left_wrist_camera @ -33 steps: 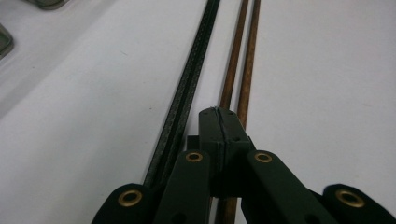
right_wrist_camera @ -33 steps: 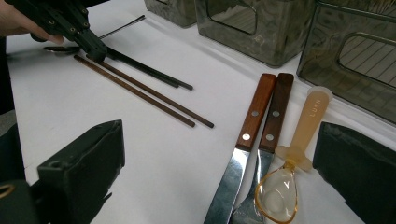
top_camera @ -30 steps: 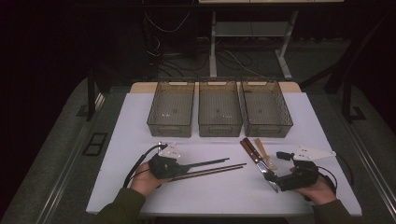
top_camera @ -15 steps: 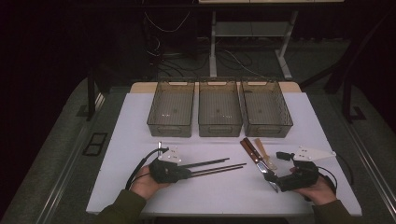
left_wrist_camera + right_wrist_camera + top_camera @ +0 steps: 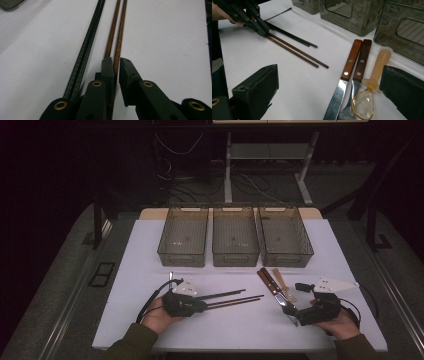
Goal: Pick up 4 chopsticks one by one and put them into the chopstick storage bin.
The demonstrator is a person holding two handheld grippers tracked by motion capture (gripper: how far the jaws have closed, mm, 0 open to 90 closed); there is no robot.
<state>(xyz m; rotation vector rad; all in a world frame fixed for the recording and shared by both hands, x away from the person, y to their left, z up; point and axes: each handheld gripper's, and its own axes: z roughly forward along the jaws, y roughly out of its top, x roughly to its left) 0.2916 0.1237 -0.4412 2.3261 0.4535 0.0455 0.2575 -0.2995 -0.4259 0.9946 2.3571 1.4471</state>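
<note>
Since the earlier frame my left gripper (image 5: 115,65) has just been easing its jaws apart, with 1 stick of the brown chopsticks pair (image 5: 119,32) between them; the left pad lies against it, a slim gap shows at the right one, so I call it released. The hand has barely shifted. That brown pair lies flat on the white table (image 5: 150,255), just beside the black chopsticks pair (image 5: 87,45). My right gripper (image 5: 324,100) stands wide open around 2 wooden-handled steel knives (image 5: 352,65) and a translucent amber plastic spoon (image 5: 372,82), near 3 smoky clear plastic bins (image 5: 235,237).
</note>
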